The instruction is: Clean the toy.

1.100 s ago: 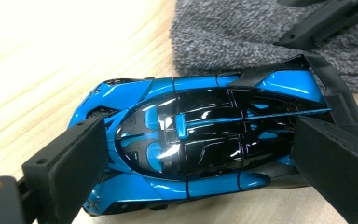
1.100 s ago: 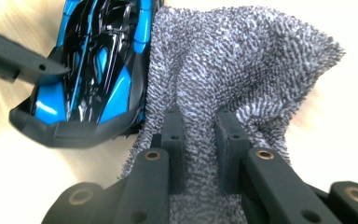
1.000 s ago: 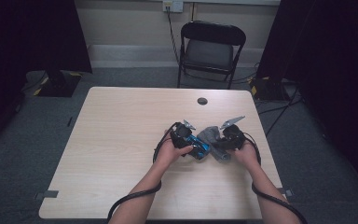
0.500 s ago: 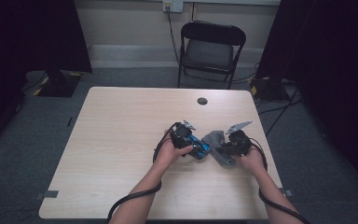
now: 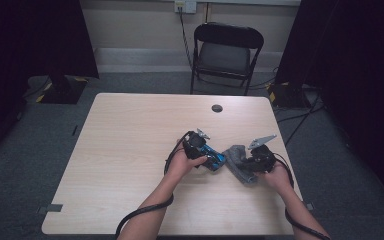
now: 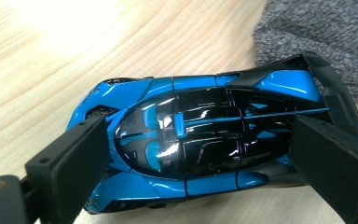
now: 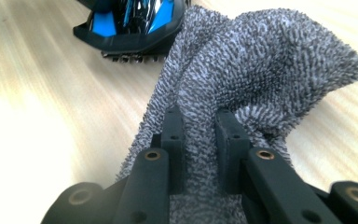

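A blue and black toy car lies on the wooden table, right of its middle. My left gripper is shut on it, one black jaw at its nose and the other at its tail. In the high view the left gripper reaches the car from the left. A grey knitted cloth lies just right of the car's tail. My right gripper is shut on a fold of that cloth. In the high view the right gripper sits over the cloth.
A small black round disc lies near the table's far edge. A black folding chair stands behind the table. Cables trail from both grippers over the near edge. Bare tabletop spreads to the left.
My right gripper has drawn the cloth to the right and a little toward the person, away from the car. The left gripper and car have stayed put.
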{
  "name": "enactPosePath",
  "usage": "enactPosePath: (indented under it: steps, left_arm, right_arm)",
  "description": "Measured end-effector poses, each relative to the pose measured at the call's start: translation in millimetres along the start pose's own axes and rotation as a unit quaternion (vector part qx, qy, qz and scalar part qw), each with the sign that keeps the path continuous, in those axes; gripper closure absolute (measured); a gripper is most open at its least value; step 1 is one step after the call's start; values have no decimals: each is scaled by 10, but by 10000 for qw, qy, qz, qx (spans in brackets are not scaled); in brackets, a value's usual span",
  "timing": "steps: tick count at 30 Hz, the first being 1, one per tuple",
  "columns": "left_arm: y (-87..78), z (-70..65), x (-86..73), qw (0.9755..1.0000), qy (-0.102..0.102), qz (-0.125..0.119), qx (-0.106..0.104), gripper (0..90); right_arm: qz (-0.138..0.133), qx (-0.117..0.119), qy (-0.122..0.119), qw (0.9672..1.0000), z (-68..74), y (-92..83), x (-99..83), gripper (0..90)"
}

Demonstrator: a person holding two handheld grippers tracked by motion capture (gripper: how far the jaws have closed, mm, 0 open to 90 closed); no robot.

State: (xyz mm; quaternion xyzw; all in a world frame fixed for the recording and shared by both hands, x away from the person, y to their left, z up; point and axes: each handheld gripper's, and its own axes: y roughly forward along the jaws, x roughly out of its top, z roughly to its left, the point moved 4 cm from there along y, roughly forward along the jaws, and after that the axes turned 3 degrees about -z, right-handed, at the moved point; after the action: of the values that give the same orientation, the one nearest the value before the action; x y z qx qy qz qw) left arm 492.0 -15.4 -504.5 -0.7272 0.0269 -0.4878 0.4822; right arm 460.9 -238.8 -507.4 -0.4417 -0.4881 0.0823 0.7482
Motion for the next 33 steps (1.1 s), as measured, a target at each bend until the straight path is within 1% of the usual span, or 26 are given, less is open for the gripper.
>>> enactPosePath:
  steps: [7,9,10,12,14,17,21,24,25,28,30,33]
  left_arm:
    - [-4,-6,-1,10000,-7,-9,20,57]
    - [-4,-6,-1,10000,-9,-10,20,57]
    - [-4,-6,-1,10000,-7,-6,25,58]
    - [-4,-7,0,10000,-13,-1,23,58]
    - [-4,-6,-1,10000,-11,-8,25,58]
    - [-4,-7,-1,10000,-12,-14,20,58]
    - [-5,-8,0,10000,-10,-6,29,58]
    - [-5,-7,-1,10000,-10,-7,26,58]
    - [-4,-7,0,10000,-16,-2,21,58]
    - [-4,-7,-1,10000,-14,-4,21,58]
    - [-6,-6,-4,10000,-8,-20,23,58]
    - [-6,-5,-3,10000,-8,-10,20,58]
  right_arm:
    - [102,61,-53,9999,46,-95,-96,763]
    - [82,78,-39,9999,40,-121,-120,763]
    - [84,70,7,9999,33,-139,-129,762]
    - [106,-26,22,9999,2,-184,-131,762]
    - [86,-113,18,9999,-41,-234,-115,761]
    - [-45,-183,109,9998,-107,-308,-50,761]
    - [-192,-318,173,9992,-185,-341,108,761]
    - [-281,-377,234,9986,-225,-301,224,760]
    - [-309,-394,202,9985,-237,-271,269,758]
    - [-286,-390,228,9986,-264,-147,400,757]
    - [-242,-440,206,9985,-274,-51,488,757]
    - [-251,-447,202,9985,-287,84,619,757]
